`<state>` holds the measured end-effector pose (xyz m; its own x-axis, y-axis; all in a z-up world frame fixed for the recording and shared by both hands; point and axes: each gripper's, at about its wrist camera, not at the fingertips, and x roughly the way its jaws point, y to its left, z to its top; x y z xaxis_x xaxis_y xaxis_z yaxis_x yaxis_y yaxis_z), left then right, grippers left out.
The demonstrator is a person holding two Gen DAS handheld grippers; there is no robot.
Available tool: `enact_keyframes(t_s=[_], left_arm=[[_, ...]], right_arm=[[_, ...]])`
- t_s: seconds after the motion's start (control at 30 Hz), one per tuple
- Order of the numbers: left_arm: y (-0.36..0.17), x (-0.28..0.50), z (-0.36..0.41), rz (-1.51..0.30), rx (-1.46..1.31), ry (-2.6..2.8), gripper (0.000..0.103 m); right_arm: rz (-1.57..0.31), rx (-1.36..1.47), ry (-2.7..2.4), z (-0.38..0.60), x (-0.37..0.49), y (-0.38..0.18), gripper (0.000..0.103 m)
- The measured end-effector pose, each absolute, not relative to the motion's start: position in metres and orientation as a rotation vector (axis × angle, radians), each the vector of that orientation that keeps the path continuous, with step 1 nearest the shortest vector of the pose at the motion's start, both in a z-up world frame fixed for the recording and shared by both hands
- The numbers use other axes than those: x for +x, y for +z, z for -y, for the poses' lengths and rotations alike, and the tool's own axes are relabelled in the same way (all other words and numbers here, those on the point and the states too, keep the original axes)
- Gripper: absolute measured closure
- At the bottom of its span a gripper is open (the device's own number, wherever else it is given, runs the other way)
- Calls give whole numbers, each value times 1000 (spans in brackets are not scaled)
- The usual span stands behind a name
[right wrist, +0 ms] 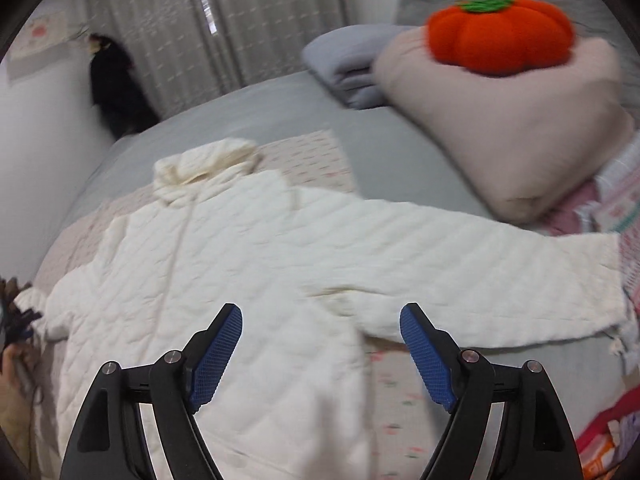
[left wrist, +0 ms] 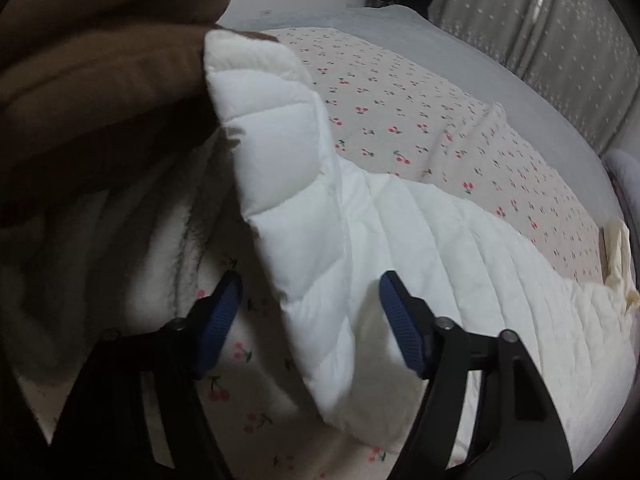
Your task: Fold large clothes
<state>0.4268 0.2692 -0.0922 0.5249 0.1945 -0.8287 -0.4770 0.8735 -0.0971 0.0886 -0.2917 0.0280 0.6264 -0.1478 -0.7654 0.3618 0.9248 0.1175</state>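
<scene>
No readable text, labels, brands or numbers — cherry-print sheet (left wrist: 400,120), pattern only

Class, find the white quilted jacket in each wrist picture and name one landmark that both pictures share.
Left wrist view: the white quilted jacket runs from centre to lower right, one part lifted between the fingers.
Right wrist view: the jacket lies spread across the middle, one sleeve stretched right.
Shared landmark: the cherry-print sheet under it.

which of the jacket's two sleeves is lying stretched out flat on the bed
The sleeve reaching toward the beige pillow lies flat. The other sleeve is lifted, its cuff raised between the left tongs.
</scene>
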Motion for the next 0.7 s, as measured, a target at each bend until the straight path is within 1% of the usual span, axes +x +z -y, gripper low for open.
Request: enact_keyframes(t_s=[0.03, 0.07, 0.1, 0.23, 0.3, 0.33, 0.37, 0.47, 0.57, 0.63, 0.7], left_arm=[[-94, 429, -271, -904, -312, 441, 77], [-94, 433, -271, -875, -295, 430, 95], [-91, 434, -270, -842, -294, 419, 96], [-60, 402, -245, -584, -270, 366, 98], [-40, 380, -234, -459, -286, 326, 98], [-32, 370, -231, -406, -300, 306, 98], [-23, 360, -228, -351, -317, 283, 98], [-1, 340, -223, -239, -348, 211, 98], [17, 329, -211, -167, -345, 123, 98], [28, 325, -205, -134, -352, 59, 98], [37, 328, -189, -112, -356, -34, 98]], right_arm=[[-858, 261, -272, 278, 102, 27, 20], [-872, 249, -242, 264, 117, 25, 20], [-885, 234, -203, 246, 133, 22, 20], [-904, 171, -60, 172, 199, 7, 20], [-915, 141, 9, 137, 234, -4, 25], [-928, 142, 61, 120, 253, -12, 36], [-949, 157, 121, 102, 274, -22, 52], [-1008, 219, 211, 61, 324, -51, 71], [-1025, 314, 291, 30, 366, -76, 80], [-1045, 368, 325, 12, 386, -92, 84], [-1097, 394, 361, -6, 403, -112, 86]])
